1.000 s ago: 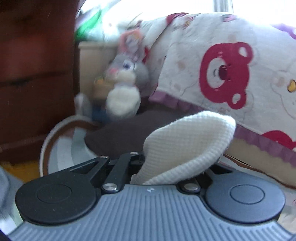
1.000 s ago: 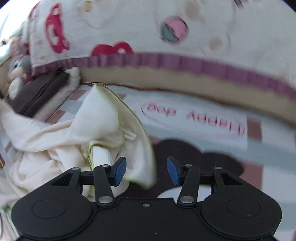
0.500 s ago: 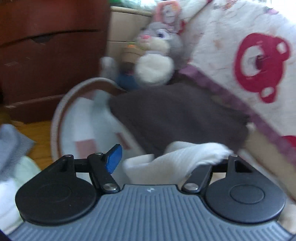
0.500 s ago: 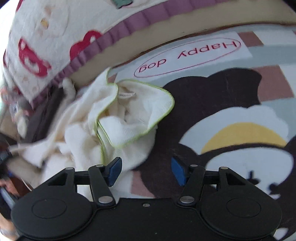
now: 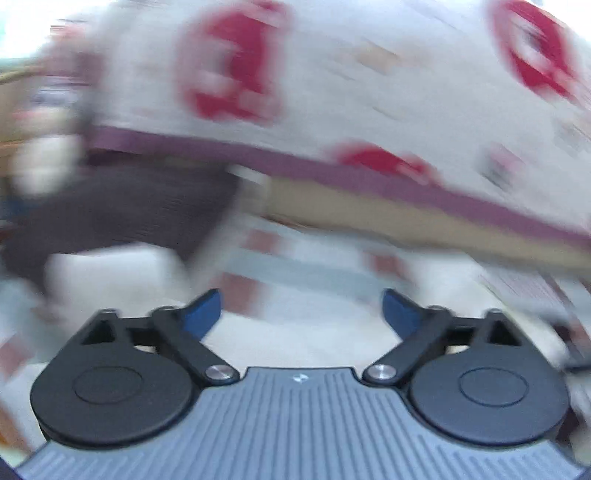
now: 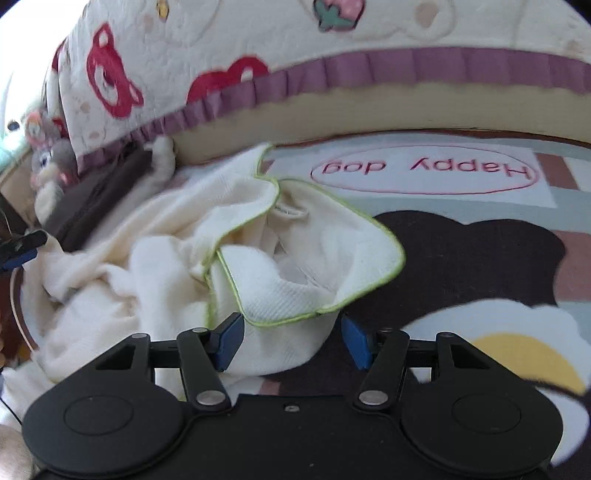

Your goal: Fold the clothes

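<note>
Mat w/ 1 cream garment | L tongs opening, empty | R tongs wide astride hem

A: Left wrist view?
B: Mounted behind the left gripper, low over the rug, facing the bedspread across the upper frame. Heavily blurred.

A: Right wrist view?
B: Mounted behind the right gripper, angled down, close over the cream garment at centre left; rug at right.

A: Shared ground?
B: Bedspread, its purple frill, the rug, and a dark brown cushion at left.
</note>
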`<control>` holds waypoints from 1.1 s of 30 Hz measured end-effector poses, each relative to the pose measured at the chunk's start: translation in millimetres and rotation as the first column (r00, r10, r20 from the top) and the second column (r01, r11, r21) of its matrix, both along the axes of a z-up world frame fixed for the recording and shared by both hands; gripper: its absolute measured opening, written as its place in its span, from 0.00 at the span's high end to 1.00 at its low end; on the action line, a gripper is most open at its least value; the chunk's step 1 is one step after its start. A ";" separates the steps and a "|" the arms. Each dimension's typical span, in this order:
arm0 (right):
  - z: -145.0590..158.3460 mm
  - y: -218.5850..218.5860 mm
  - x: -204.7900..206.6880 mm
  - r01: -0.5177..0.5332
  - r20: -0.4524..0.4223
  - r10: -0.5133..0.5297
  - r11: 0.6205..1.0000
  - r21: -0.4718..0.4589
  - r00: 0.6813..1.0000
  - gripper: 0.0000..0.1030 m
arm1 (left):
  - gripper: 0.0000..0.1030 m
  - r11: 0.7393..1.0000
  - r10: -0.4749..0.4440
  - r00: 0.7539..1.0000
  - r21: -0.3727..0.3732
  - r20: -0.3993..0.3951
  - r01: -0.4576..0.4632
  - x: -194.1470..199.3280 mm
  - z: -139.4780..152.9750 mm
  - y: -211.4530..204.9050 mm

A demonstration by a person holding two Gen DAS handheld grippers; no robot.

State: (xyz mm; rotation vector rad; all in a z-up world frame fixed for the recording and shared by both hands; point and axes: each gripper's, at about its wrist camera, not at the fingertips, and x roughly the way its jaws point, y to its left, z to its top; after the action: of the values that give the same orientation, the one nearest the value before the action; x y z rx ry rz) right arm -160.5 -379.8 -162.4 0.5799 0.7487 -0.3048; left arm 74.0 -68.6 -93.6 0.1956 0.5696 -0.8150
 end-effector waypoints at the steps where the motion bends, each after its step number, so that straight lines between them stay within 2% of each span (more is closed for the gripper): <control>1: -6.1 -2.6 7.2 0.006 -0.026 -0.006 1.000 0.017 1.000 0.38 | 0.06 0.999 -0.028 0.999 0.038 0.015 0.028 -4.8 -5.3 -7.6; 2: -10.2 -4.6 12.1 0.021 -0.032 -0.020 0.999 0.032 0.999 0.37 | 0.06 0.995 -0.057 0.997 0.085 0.051 0.052 -9.7 -11.0 -15.3; 4: -11.9 -7.3 16.7 0.047 0.016 -0.048 0.998 0.049 0.999 0.37 | 0.06 0.978 -0.112 0.980 0.193 0.163 0.079 -18.3 -24.8 -35.5; 5: -12.6 -9.2 19.2 0.049 0.034 -0.051 0.997 0.065 0.998 0.43 | 0.06 0.965 -0.142 0.965 0.247 0.219 0.087 -22.5 -32.0 -46.0; 6: -10.2 -9.4 21.3 0.037 0.053 -0.040 0.998 0.057 0.998 0.86 | 0.07 0.951 -0.172 0.951 0.294 0.255 0.093 -23.7 -39.7 -54.3; 7: -5.3 -8.1 23.6 0.019 0.072 -0.022 0.999 0.031 0.997 0.95 | 0.24 0.936 -0.201 0.938 0.338 0.283 0.099 -23.6 -47.6 -61.6; 8: 1.8 -5.5 23.6 0.013 0.085 -0.013 1.000 -0.003 0.996 0.94 | 0.53 0.917 -0.233 0.933 0.382 0.275 0.116 -22.4 -54.2 -67.8; 9: 10.8 -2.0 22.1 0.015 0.094 -0.011 0.999 -0.044 0.995 0.94 | 0.93 0.899 -0.241 0.940 0.421 0.241 0.123 -20.5 -57.1 -72.4; 10: 19.8 1.6 20.5 0.018 0.103 -0.009 0.996 -0.085 0.995 0.94 | 0.97 0.880 -0.239 0.950 0.458 0.200 0.125 -18.4 -58.6 -76.5; 11: 29.2 5.4 18.3 0.020 0.109 -0.006 0.992 -0.124 0.994 0.95 | 0.97 0.881 -0.221 0.956 0.460 0.193 0.111 -18.0 -56.4 -76.7; 15: 62.9 22.4 10.0 0.004 0.108 0.028 0.959 -0.285 0.994 0.95 | 0.97 0.936 -0.122 0.952 0.353 0.281 0.016 -18.0 -26.2 -64.0; 17: 74.4 27.1 8.9 -0.003 0.101 0.038 0.944 -0.329 0.994 0.95 | 0.97 0.959 -0.046 0.951 0.279 0.306 -0.043 -13.2 -8.3 -55.4; 19: 85.7 28.5 9.3 -0.001 0.106 0.039 0.941 -0.339 0.994 0.95 | 0.97 0.970 0.021 0.940 0.222 0.339 -0.101 -10.8 6.4 -47.7; 23: 117.7 39.1 9.4 0.018 0.167 0.048 0.928 -0.373 0.985 0.95 | 0.97 0.973 0.098 0.892 0.145 0.441 -0.178 -15.5 48.6 -32.2; 27: 165.8 56.6 -3.2 0.061 0.277 0.053 0.920 -0.387 0.959 0.95 | 0.97 0.977 0.113 0.835 0.094 0.539 -0.193 -33.6 113.7 -10.5; 30: 211.7 64.5 -15.5 0.064 0.366 0.094 0.915 -0.399 0.926 0.96 | 0.97 0.981 0.137 0.783 0.027 0.606 -0.193 -55.9 173.3 7.9; 33: 266.1 70.3 -32.9 0.099 0.450 0.123 0.892 -0.440 0.884 0.95 | 0.97 0.981 0.178 0.739 -0.063 0.650 -0.181 -81.2 232.0 27.1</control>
State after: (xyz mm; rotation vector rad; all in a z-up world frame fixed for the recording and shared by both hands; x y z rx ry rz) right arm -193.3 -309.6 103.7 0.1838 0.1917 -0.2992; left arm -7.2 -41.5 138.4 0.4045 -0.0817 -0.5022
